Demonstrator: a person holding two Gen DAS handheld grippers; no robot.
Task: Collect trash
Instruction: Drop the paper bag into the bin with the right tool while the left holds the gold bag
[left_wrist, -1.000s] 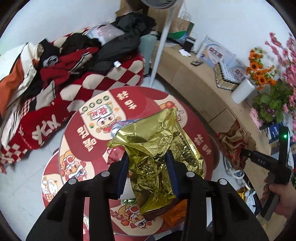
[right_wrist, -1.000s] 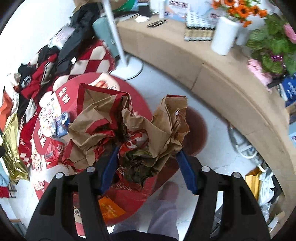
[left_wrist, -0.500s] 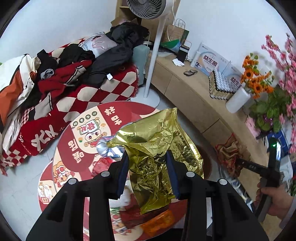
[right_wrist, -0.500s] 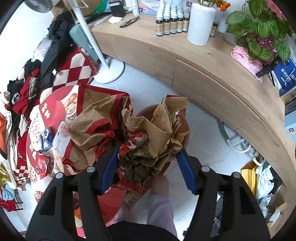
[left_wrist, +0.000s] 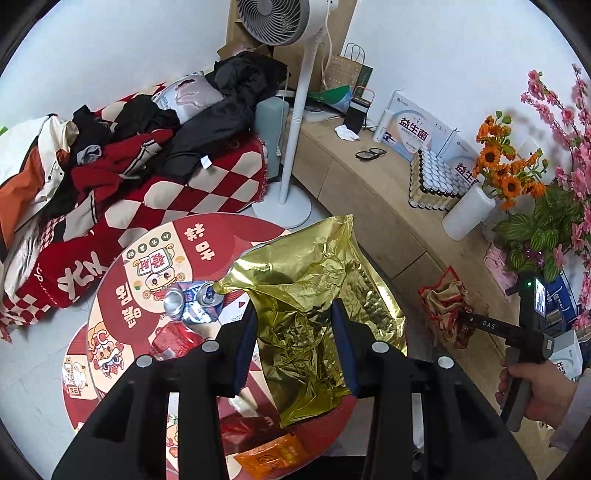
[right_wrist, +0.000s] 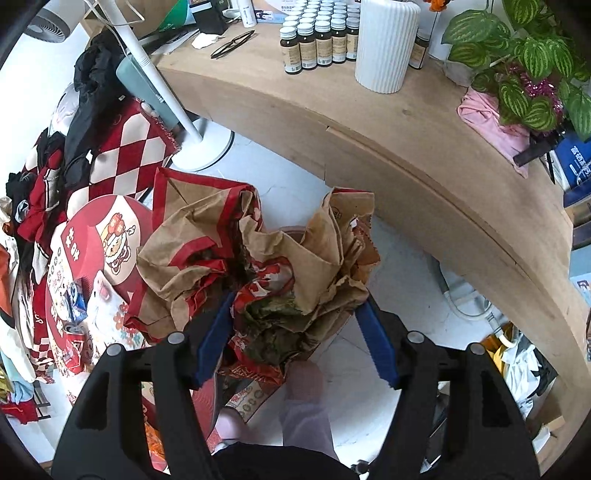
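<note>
Both grippers clamped — left gripper on gold foil bag, right gripper on crumpled paper bag.

I see crinkled glossy gold foil bag, matt creased brown paper bag, smooth wood counter, shiny metal cans.

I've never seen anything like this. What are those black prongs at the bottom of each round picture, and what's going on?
There is no robot here: a person holds a hand-operated claw in each hand, each with a wide-angle camera looking along its two fingers. One picture comes from the left claw, which is shut on a crumpled gold foil bag. The other comes from the right claw, shut on a wad of brown and red paper bags. Below is a round red table with crushed cans and wrappers left on it.
</note>
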